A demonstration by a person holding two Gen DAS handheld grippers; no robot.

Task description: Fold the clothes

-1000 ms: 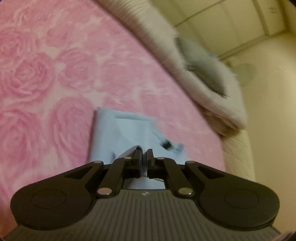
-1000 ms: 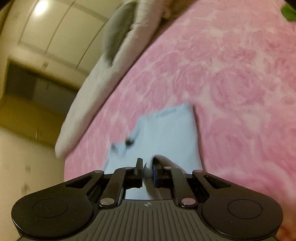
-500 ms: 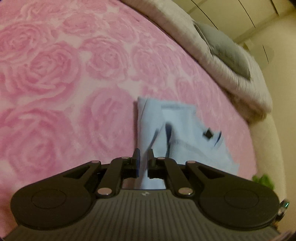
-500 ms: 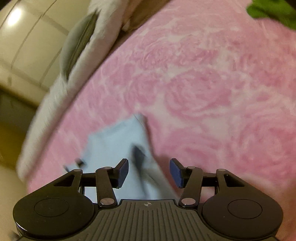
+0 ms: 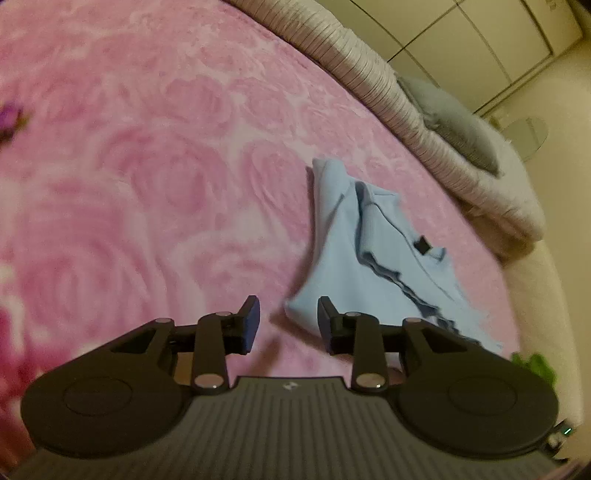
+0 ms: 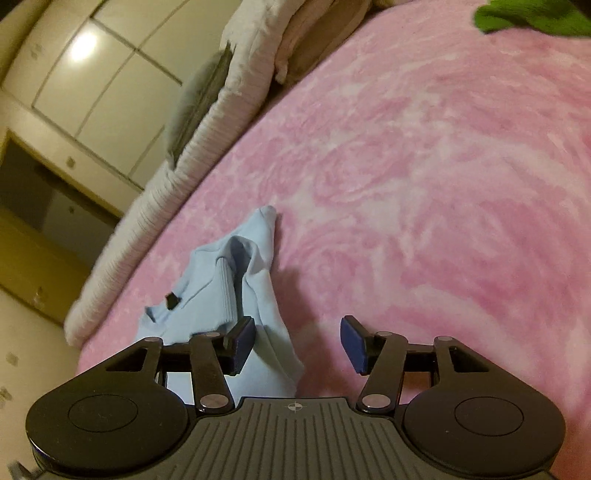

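- Change since the earlier frames: both grippers, a second ago pinched on the cloth, now stand spread and hold nothing; the light-blue garment [image 5: 354, 258] has dropped out of their grip onto the pink rose blanket [image 5: 155, 192].
- Left gripper [image 5: 288, 320]: jaws apart, empty. The garment's near corner lies just ahead, between the tips and toward the right finger.
- Right gripper [image 6: 297, 341]: jaws apart, empty. The garment [image 6: 225, 295] lies ahead and to its left, its near end passing behind the left finger.
- Garment, lie: loosely doubled, not flat; a ribbed hem ridge runs along the middle, and a small dark tag [image 5: 422, 245] shows near the collar end. Long axis runs away from both grippers, toward the grey-white bedding roll [image 5: 406, 107] at the blanket's edge.
- Nearness: the near end lies about equally close to both grippers, between the two.
- Judgement: the fold is rumpled, so smoothing or refolding looks due.
- Also present: green cloth [image 6: 532, 14] at the far corner.
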